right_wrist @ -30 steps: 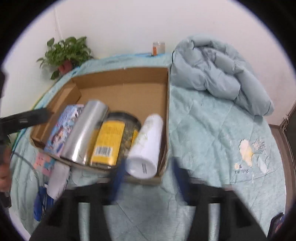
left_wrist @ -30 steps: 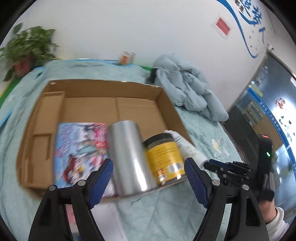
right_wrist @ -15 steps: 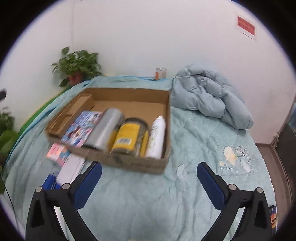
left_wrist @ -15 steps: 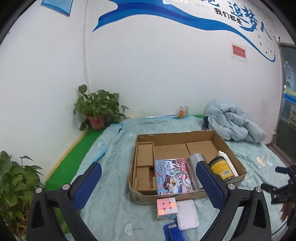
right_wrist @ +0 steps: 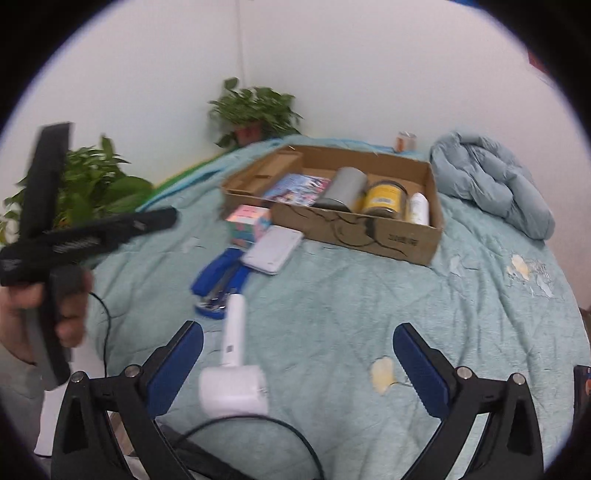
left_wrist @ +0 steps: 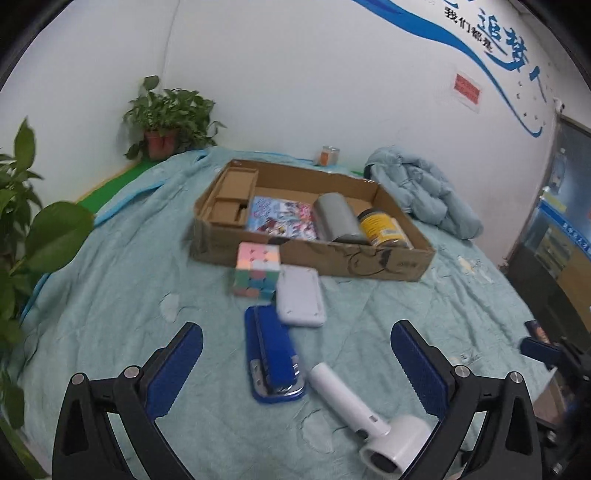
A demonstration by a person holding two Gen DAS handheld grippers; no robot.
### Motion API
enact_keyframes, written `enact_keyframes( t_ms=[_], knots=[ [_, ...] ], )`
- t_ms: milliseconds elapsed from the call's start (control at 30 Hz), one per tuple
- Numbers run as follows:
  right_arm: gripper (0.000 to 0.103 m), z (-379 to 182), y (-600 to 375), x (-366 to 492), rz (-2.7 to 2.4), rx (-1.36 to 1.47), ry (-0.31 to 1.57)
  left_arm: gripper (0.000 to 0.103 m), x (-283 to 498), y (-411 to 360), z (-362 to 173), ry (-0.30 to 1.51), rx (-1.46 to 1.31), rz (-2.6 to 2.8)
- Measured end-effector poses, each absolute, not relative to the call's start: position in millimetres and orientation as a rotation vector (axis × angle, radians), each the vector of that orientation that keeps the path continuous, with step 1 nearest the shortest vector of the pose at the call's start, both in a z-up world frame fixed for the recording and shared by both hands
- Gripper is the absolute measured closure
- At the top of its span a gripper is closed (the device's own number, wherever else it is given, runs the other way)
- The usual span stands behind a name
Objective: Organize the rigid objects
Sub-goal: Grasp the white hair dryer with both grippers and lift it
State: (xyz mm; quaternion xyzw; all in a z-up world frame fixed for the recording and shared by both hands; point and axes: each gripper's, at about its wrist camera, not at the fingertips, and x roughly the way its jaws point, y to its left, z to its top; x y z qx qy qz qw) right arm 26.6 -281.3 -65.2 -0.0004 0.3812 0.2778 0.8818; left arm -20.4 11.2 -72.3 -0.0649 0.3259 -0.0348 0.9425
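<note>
A: Where do the loose items lie?
B: Ahead of the wide-open, empty left gripper (left_wrist: 295,363): blue metal stapler (left_wrist: 274,360), pastel puzzle cube (left_wrist: 255,270); brown cardboard box (left_wrist: 369,260) beyond.
A: Handling?
B: Stapler: probably stiff, heavy; take it across its narrow sides. Right gripper (right_wrist: 297,363) equally wide, empty.

one box (left_wrist: 369,264), four items inside, four outside

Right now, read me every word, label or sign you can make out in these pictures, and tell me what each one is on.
"我们都是": small blue lettering on the wall, slightly blurred.
"追梦": larger blue characters beside it; more may follow.
Red wall sign: too blurred.
Cardboard box print, yellow jar label, book cover: too small to read.
</note>
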Motion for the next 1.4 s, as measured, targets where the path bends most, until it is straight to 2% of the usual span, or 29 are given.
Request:
enact_keyframes(
  t_ms=[167,367,567,700,800,933,1033,1100,1167,1400],
  knots=[
    [0.001,-73,-263,-3,0.682,-0.008,0.800,0.001,-30,23,-88,0.677,-0.196,-0.054],
    [0.001,-102,-243,-5,0.679,0.030,0.918,0.001,-13,18,-111,0.807,-0.284,-0.198],
    [0.001,-117,-233,0,0.641,0.024,0.951,0.001,10,7,-135,0.897,-0.357,-0.319],
    [0.015,-130,-225,10,0.662,0.011,1.009,0.002,25,-1,-146,0.953,-0.384,-0.377],
    [0.027,-141,-218,15,0.677,0.008,1.054,0.010,36,-8,-157,1.006,-0.369,-0.391],
    [0.042,-152,-211,20,0.665,-0.007,1.080,0.034,48,-13,-177,1.085,-0.401,-0.419],
    [0.046,-157,-213,24,0.672,0.008,1.096,0.051,59,-17,-191,1.137,-0.419,-0.426],
    [0.046,-158,-215,27,0.671,0.027,1.097,0.055,63,-20,-196,1.148,-0.412,-0.415],
    [0.047,-158,-220,29,0.661,0.055,1.100,0.063,68,-22,-198,1.156,-0.411,-0.412],
    [0.048,-157,-233,33,0.596,0.079,1.115,0.063,84,-48,-199,1.174,-0.390,-0.465]
  ],
)
